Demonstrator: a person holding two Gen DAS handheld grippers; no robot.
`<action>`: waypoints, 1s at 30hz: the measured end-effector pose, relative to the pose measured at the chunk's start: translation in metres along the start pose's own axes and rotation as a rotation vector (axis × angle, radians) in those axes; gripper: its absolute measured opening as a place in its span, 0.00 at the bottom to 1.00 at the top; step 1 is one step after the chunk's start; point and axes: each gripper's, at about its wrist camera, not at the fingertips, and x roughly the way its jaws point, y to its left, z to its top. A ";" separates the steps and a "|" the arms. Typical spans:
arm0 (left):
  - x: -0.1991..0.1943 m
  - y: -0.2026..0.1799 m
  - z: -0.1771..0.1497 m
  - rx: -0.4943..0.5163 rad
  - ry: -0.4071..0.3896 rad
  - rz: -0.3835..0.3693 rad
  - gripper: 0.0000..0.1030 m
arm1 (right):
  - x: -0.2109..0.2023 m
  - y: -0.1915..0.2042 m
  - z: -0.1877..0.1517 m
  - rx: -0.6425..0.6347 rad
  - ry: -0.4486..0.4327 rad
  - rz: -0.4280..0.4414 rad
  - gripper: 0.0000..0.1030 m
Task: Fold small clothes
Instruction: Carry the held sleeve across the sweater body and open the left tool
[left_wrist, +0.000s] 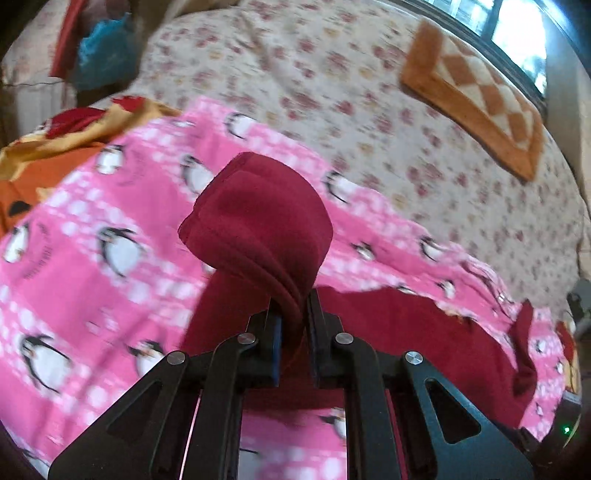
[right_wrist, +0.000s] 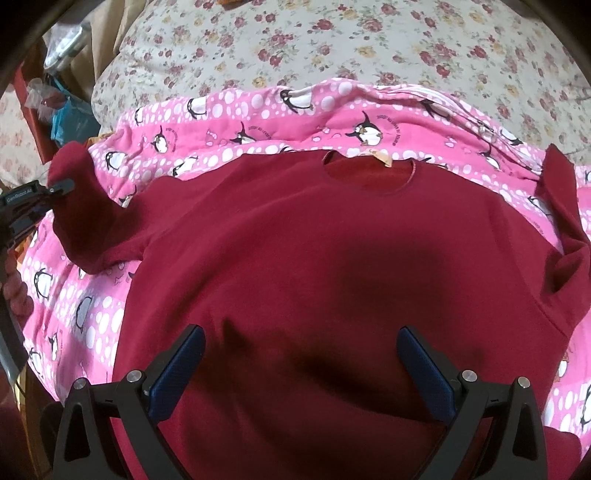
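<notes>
Left wrist view only: orange checkered mat (left_wrist: 476, 99) by the window, orange print cloth (left_wrist: 55, 147) at the blanket's far left. Right wrist view: dark red sweater (right_wrist: 314, 266), soft knit, flat on pink penguin blanket (right_wrist: 258, 110) over floral sheet (right_wrist: 332, 44), neck hole away. Left gripper (left_wrist: 293, 314) clamps the sleeve cuff (left_wrist: 258, 214), lifted. Right gripper (right_wrist: 301, 365) hovers above the hem, jaws wide, empty.

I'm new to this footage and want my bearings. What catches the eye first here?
A dark red sweater lies spread flat, neckline away from the camera, on a pink penguin-print blanket over a floral bedsheet. The left hand-held gripper is shut on the sweater's cuff and holds it up, while the right hand-held gripper hangs open above the sweater's body.
</notes>
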 end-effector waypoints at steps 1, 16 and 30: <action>0.002 -0.008 -0.002 0.008 0.006 -0.009 0.10 | -0.001 -0.002 0.000 0.004 -0.003 0.000 1.00; 0.018 -0.114 -0.026 0.136 0.060 -0.117 0.10 | -0.017 -0.034 0.003 0.087 -0.031 0.011 1.00; 0.038 -0.174 -0.057 0.208 0.135 -0.179 0.10 | -0.036 -0.077 0.005 0.189 -0.075 -0.020 1.00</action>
